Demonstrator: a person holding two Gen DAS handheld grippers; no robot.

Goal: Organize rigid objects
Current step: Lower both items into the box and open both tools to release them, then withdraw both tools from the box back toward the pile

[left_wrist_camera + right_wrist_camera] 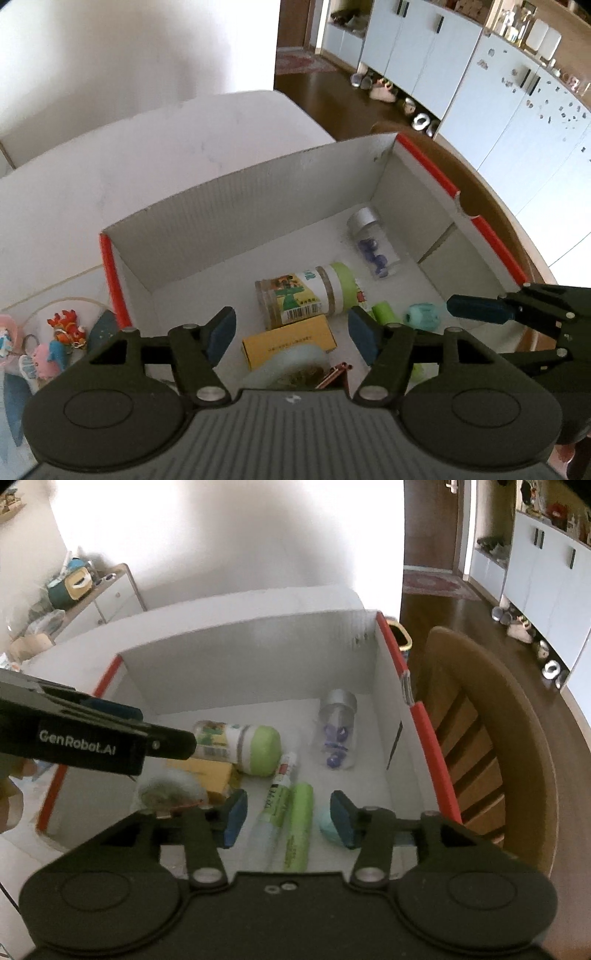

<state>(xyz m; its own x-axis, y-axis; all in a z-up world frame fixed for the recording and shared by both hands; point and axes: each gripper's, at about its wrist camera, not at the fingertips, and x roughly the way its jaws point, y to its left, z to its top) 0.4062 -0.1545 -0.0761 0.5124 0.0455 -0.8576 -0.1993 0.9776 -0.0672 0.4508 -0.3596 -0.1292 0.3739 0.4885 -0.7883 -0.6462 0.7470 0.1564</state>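
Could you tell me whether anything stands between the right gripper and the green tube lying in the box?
Nothing visible does. The right gripper hangs open just above the green tube, which lies on the floor of the box beside a white tube. The left gripper is off to the side.

both the left gripper point(291, 334) and right gripper point(288, 818) point steeply down, jaws parted, empty.

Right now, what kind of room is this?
Probably a home's dining or hallway area: shoes lie under tall white cupboards, a curved wooden chair stands nearby, and a red-edged white cardboard box holds household odds and ends.
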